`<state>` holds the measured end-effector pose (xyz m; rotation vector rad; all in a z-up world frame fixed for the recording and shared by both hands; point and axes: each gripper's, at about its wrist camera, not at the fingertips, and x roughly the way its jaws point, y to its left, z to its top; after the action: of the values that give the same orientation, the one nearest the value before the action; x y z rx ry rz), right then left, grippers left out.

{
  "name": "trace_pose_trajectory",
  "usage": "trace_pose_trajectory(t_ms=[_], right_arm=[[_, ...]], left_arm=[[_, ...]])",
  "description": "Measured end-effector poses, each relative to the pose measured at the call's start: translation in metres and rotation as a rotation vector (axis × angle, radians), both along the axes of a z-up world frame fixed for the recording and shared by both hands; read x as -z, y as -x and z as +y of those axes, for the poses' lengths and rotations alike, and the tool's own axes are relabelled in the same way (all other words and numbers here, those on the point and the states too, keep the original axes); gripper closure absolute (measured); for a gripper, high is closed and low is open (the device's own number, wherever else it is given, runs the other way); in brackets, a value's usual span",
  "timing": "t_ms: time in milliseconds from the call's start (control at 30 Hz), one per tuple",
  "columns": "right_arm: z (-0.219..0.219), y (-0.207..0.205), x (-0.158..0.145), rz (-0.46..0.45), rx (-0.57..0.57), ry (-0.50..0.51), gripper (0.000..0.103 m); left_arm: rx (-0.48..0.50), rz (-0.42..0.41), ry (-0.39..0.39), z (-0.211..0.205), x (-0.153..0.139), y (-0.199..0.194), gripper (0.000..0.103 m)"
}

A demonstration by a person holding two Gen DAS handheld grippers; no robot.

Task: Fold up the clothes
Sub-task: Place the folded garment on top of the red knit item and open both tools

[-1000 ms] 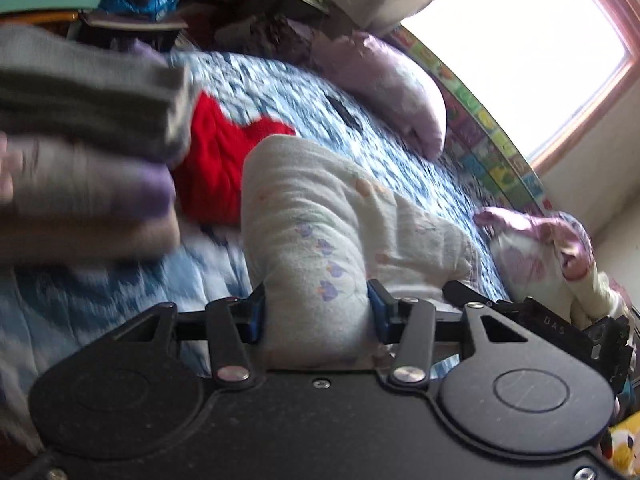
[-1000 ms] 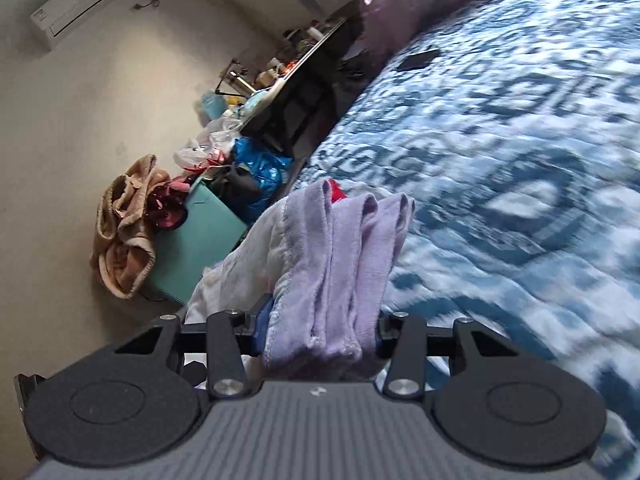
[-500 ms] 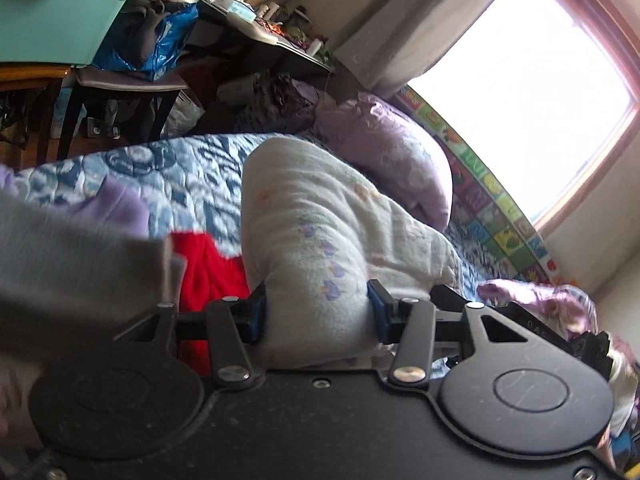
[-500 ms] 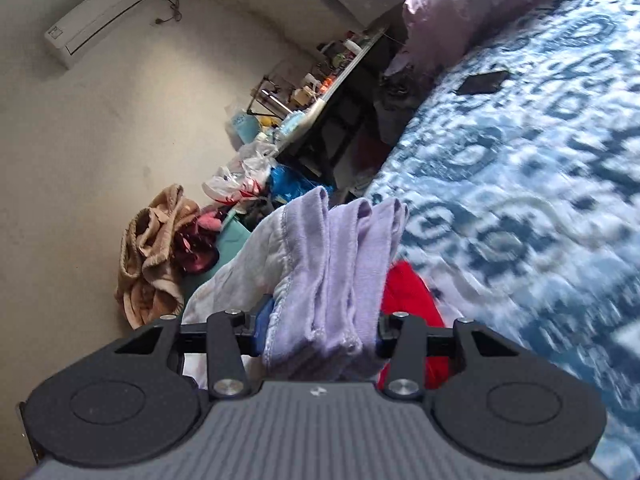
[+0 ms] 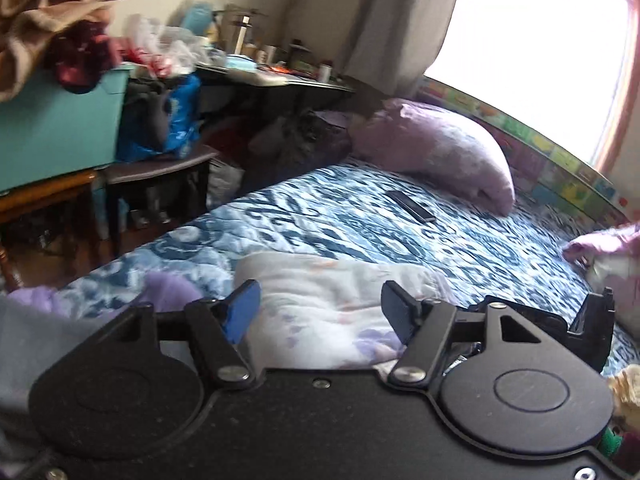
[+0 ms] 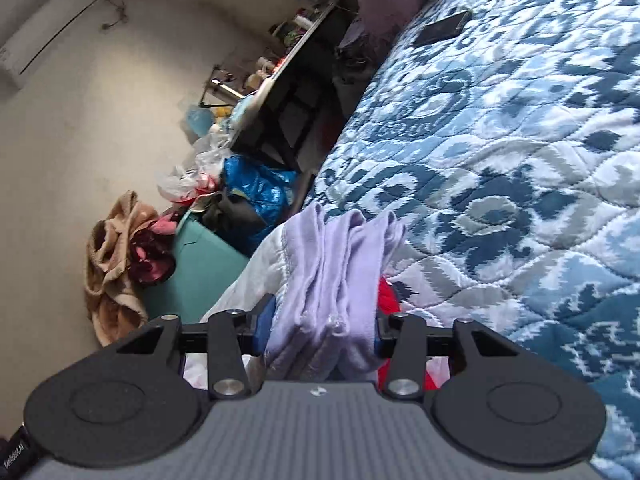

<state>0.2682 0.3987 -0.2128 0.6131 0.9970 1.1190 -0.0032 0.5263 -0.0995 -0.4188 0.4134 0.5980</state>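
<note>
On the blue-and-white patterned quilt (image 5: 360,224), one white folded cloth with pale purple print (image 5: 320,312) lies flat, long axis pointing away from me, between my left gripper's (image 5: 322,310) spread jaws, unclamped. My right gripper (image 6: 320,326) is clamped on one folded lavender fleece cloth (image 6: 340,268), folds pointing forward.

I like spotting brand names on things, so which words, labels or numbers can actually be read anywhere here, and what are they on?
Nothing here can be read with certainty.
dark strap, bottom-left corner of the right wrist view: pale lettering, too blurred to read.
blue bag by the desk: white print, too blurred to read.
colourful picture border under the window: any signs are too small to read.
</note>
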Motion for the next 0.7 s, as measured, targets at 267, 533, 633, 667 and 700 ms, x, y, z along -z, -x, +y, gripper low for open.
trace_pose_trajectory(t_ms=[267,533,633,667,700], right_arm=[[0.004,-0.006,0.023,0.047,-0.01,0.021,0.05],[-0.031,0.012,-0.012,-0.062,0.026,0.143,0.029],[-0.053,0.028,-0.027,-0.13,0.005,0.221,0.021],[-0.06,0.033,-0.033,-0.152,-0.001,0.247,0.016],[-0.068,0.039,-0.037,-0.172,-0.007,0.27,0.013]], left_arm=[[0.018,0.202,-0.017,0.005,0.073,-0.046,0.039],[0.019,0.127,0.006,0.001,0.048,-0.025,0.033],[0.0,0.117,0.022,-0.013,0.038,-0.011,0.028],[0.003,0.113,0.039,-0.017,0.037,-0.005,0.028],[0.004,0.11,0.054,-0.022,0.037,0.0,0.027]])
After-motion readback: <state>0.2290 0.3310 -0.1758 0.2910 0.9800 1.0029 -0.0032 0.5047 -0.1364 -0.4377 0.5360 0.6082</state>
